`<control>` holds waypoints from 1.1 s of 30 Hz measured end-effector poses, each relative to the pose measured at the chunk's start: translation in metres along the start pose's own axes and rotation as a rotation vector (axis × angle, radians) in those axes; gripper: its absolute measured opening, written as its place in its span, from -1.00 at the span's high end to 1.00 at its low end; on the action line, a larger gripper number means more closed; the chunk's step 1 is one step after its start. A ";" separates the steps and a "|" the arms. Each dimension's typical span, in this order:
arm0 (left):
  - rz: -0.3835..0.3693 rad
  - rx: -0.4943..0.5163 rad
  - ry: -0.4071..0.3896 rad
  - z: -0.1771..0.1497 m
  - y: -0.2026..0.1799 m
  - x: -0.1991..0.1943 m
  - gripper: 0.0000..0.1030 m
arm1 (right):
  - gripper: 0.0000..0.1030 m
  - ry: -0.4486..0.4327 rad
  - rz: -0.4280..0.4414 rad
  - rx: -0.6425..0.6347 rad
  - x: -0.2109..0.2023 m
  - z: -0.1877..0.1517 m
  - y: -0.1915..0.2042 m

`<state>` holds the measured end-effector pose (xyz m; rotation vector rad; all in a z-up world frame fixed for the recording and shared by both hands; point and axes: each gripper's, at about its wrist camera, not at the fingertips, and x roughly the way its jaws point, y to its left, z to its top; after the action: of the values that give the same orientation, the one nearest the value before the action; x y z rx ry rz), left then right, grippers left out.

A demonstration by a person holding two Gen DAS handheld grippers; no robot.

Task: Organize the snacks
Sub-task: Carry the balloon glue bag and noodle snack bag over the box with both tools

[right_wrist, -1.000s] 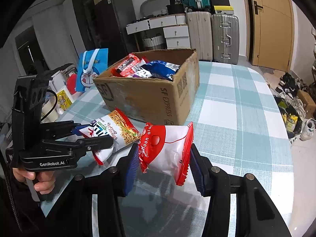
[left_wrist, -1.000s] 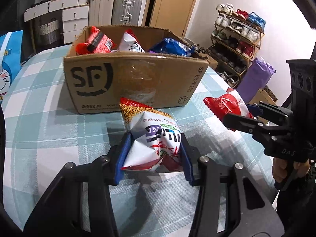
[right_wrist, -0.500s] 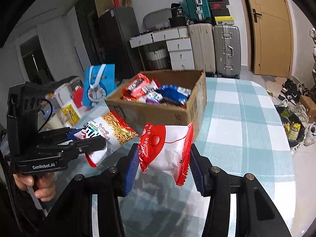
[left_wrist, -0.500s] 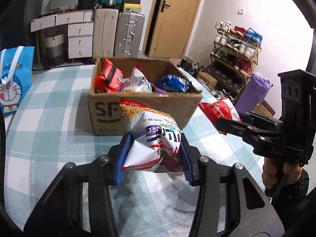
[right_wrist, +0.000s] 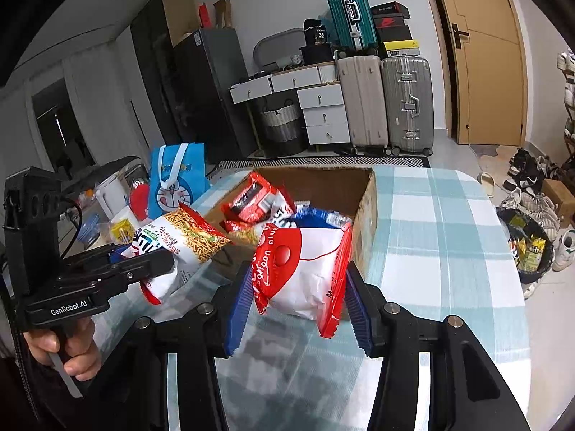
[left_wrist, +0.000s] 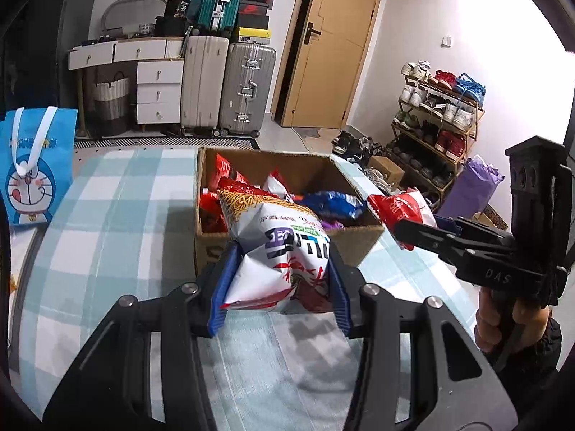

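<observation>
My left gripper (left_wrist: 280,283) is shut on a white noodle snack bag (left_wrist: 280,251) with an orange top, held in the air just in front of the cardboard box (left_wrist: 359,244). My right gripper (right_wrist: 296,305) is shut on a red and white snack bag (right_wrist: 305,273), also lifted, at the box's near right corner (right_wrist: 366,222). Each gripper shows in the other's view: the right one (left_wrist: 420,231) with its red bag (left_wrist: 399,208), the left one (right_wrist: 143,262) with the noodle bag (right_wrist: 179,237). Several red, white and blue snack bags (left_wrist: 323,203) lie inside the box.
The box stands on a round table with a teal checked cloth (right_wrist: 449,230). A blue cartoon bag (left_wrist: 32,165) stands at the table's left edge, with small items (right_wrist: 122,230) beside it. Suitcases (left_wrist: 230,86), drawers and a shoe rack (left_wrist: 438,118) line the room behind.
Both grippers have risen with their bags, the left one more. The box now sits lower in both views and its inside shows.
</observation>
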<state>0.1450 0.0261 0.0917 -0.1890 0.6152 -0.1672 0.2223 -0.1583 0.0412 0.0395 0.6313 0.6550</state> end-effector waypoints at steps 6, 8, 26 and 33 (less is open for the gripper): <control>0.003 0.011 -0.009 0.020 0.001 0.015 0.15 | 0.04 0.005 -0.025 0.024 0.019 0.015 -0.003; 0.010 0.017 -0.008 0.026 0.002 0.022 0.15 | 0.04 0.001 -0.036 0.033 0.025 0.019 -0.004; 0.048 0.045 0.017 0.067 0.008 0.111 0.15 | 0.04 -0.030 -0.051 0.070 0.080 0.056 -0.013; 0.044 0.055 0.056 0.062 0.009 0.146 0.15 | 0.04 -0.013 -0.059 0.069 0.104 0.063 -0.020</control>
<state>0.2995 0.0119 0.0581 -0.1174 0.6687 -0.1469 0.3323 -0.1037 0.0318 0.0891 0.6397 0.5760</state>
